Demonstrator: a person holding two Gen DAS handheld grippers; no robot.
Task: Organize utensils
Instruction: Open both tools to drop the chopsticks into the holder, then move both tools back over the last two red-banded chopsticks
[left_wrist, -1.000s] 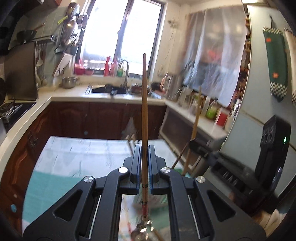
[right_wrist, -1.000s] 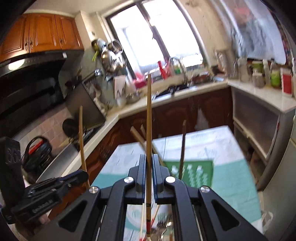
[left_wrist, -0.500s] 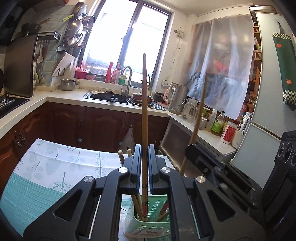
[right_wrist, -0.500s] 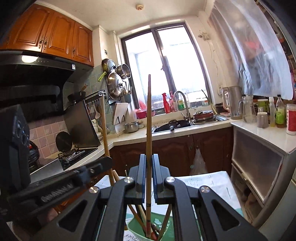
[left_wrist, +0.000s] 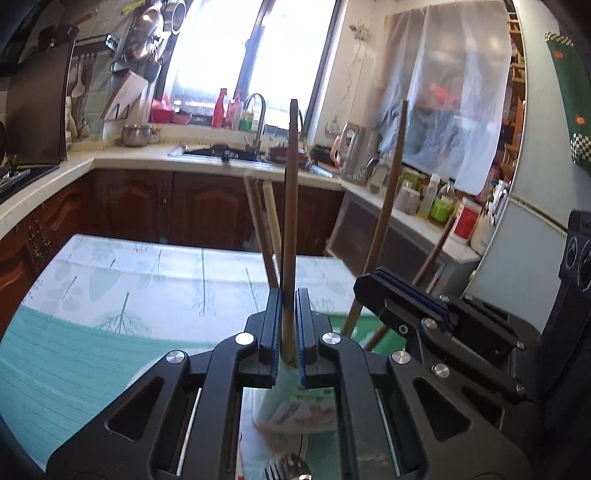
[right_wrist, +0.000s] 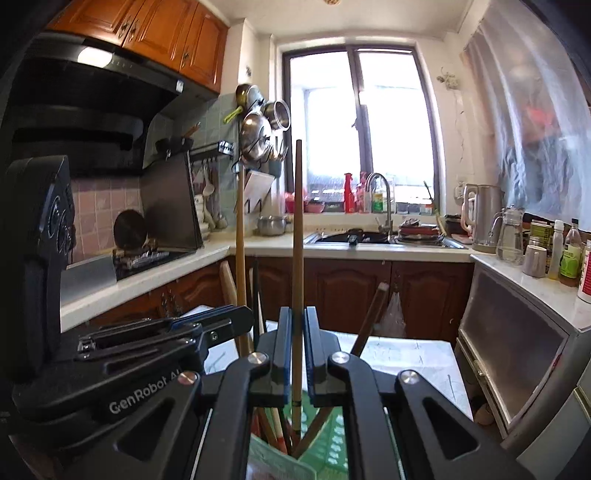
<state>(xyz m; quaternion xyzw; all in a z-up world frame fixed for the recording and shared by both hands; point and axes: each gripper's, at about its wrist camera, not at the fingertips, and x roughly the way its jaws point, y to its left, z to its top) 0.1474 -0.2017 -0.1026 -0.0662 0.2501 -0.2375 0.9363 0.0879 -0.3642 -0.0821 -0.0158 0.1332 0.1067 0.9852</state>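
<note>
Kitchen behind, both grippers' fingers (left_wrist: 271, 325) (right_wrist: 284, 343) clamp upright chopsticks (left_wrist: 290, 221) (right_wrist: 297, 240), tips upward.

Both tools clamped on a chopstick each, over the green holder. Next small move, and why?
Probably lower both a little further, then open. The left tool grips a dark chopstick upright, the right tool a lighter chopstick, and each lower tip points into the green holder, where other chopsticks stand. How deep the tips sit is hidden, so ease down before releasing.
</note>
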